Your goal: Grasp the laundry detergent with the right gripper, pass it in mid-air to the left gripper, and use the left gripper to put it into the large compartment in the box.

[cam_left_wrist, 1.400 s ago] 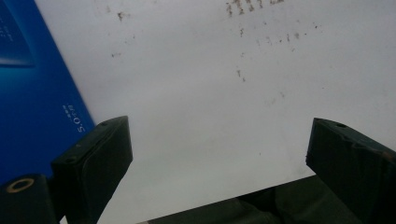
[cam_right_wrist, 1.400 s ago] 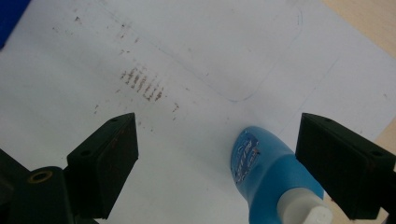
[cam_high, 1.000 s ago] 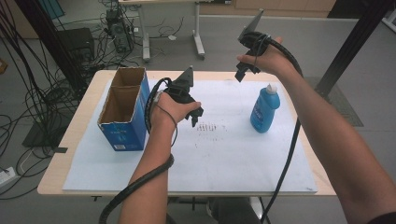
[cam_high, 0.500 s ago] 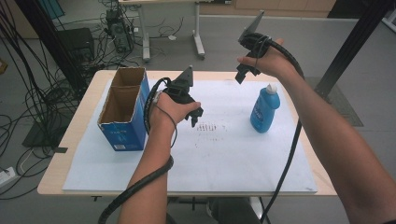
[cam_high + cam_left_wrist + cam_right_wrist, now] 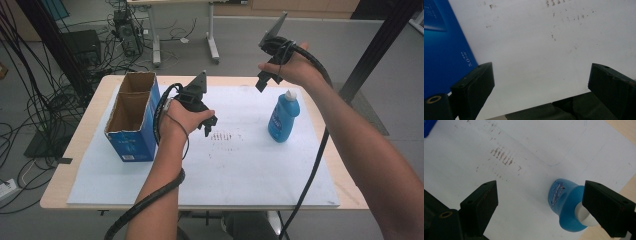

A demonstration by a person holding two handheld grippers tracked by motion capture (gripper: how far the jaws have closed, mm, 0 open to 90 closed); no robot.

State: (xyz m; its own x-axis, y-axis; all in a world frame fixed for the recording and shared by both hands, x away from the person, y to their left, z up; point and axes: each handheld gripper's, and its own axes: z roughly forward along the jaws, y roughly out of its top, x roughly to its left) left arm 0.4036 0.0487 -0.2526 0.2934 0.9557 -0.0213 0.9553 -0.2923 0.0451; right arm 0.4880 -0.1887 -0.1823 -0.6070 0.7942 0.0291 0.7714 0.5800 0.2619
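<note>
Hovering right gripper (image 5: 264, 80) over blue bottle (image 5: 283, 116), jaws apart, we're lining up grab; left gripper (image 5: 209, 122) idling apart near box (image 5: 131, 125).

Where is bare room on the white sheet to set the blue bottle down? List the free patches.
The widest free patch is the near half of the white sheet, from its front edge up to the brown smudges. A narrower strip lies between the cardboard box and the blue bottle, but the left gripper hangs over it. The right edge beside the bottle is tight.
</note>
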